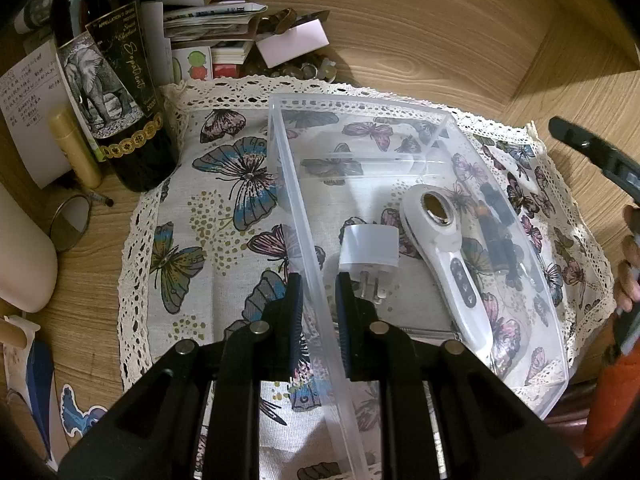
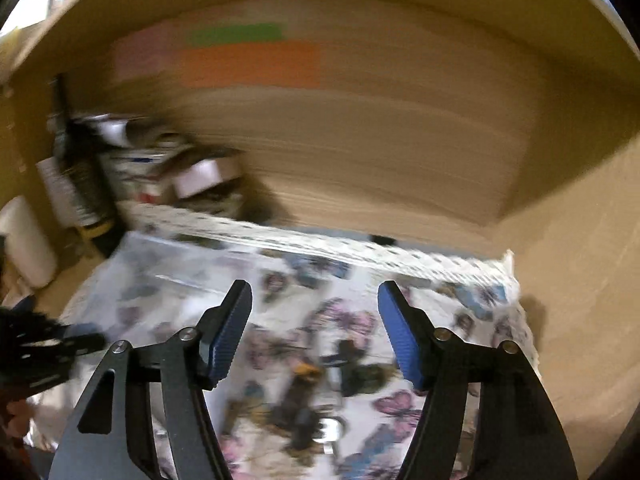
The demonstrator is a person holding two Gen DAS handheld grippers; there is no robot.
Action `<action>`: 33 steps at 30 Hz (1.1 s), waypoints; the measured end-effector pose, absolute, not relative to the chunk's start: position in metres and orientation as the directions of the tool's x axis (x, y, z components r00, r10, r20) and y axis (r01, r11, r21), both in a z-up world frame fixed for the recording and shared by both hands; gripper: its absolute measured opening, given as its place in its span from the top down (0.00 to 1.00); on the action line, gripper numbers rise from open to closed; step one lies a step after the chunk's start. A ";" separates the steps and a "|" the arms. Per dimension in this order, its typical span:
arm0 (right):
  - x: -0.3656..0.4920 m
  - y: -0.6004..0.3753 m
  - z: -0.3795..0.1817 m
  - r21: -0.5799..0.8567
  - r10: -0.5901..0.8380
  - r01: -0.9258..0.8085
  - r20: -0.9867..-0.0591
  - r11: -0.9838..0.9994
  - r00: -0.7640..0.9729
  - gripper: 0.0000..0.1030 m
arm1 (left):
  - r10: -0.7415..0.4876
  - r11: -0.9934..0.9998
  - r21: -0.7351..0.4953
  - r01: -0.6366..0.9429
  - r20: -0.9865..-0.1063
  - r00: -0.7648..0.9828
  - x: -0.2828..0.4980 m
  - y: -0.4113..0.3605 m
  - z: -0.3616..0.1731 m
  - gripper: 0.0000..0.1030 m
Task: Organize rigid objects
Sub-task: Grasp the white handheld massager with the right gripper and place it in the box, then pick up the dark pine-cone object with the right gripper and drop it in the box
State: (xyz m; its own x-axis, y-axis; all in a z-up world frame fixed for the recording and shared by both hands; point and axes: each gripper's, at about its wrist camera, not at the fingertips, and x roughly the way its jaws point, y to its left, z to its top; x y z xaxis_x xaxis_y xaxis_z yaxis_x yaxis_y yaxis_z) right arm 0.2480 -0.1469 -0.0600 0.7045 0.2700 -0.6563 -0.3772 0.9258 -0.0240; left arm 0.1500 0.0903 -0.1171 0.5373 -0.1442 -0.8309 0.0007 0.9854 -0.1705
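Bin (image 1: 400,128) of thin clear plastic, centre frame on lace-edged butterfly cloth (image 1: 208,216), left tool (image 1: 318,284) clamped narrow on its near-left wall. Inside: white plug (image 1: 370,250), glossy white handheld device (image 1: 448,256), something dark beside it. Hold low and steady; wall likely flexes. Right tool (image 2: 314,320) wide, empty, view blurred. Wood bench (image 1: 440,32); wine bottle (image 1: 108,80) upper left

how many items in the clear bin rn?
3: white plug at the near left, white handheld device in the middle, dark item along the right wall. Glare may hide more.
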 end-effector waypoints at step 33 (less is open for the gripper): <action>0.259 -0.180 -0.099 0.101 0.311 -0.362 -0.746 0.927 0.589 0.76 | -0.138 0.986 -0.165 -0.003 -0.835 0.532 0.153 0.091 -0.119 0.84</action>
